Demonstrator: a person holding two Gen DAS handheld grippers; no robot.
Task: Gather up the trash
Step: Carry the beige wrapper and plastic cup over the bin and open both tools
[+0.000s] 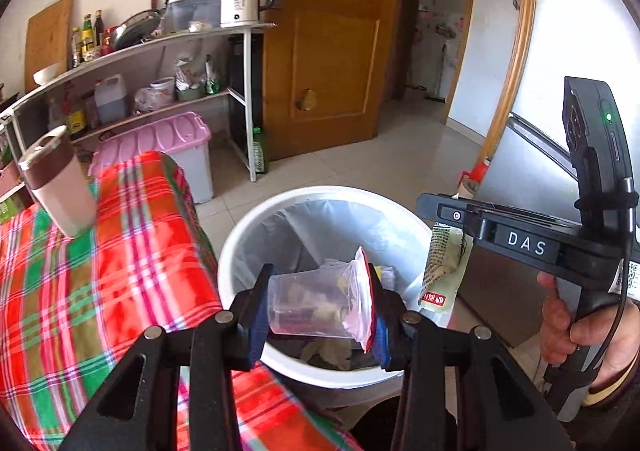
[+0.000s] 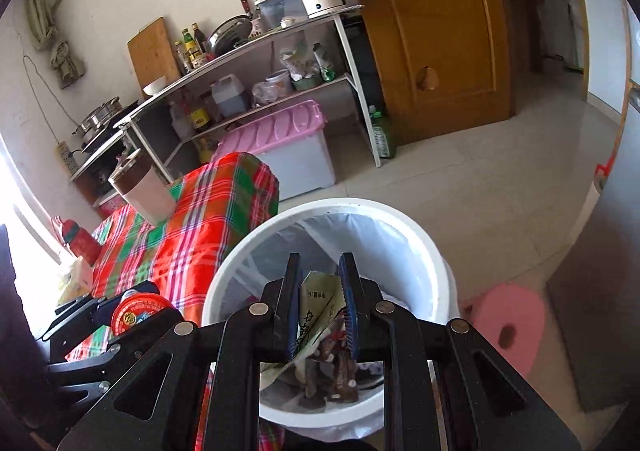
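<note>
You've got one white trash bin (image 1: 240,247) with a clear liner beside the plaid-covered counter (image 1: 100,271), and both tools are above its mouth. On that counter your left view shows one brown-and-cream tumbler (image 1: 60,187); only your right view adds one red bottle (image 2: 80,241) at the far left edge and one pink stool (image 2: 510,325) on the floor to the right of the bin. Only your left view catches your hand (image 1: 560,315) on the right tool's grip. Your left tool (image 1: 320,311) is clamped on one clear plastic cup (image 1: 308,307), which lies sideways between the pads, its red foil lid against the right pad, above the bin's near side. Your right tool (image 2: 320,307) is pinched narrow on one pale green wrapper (image 2: 316,307), and it hangs over the litter inside the bin.
</note>
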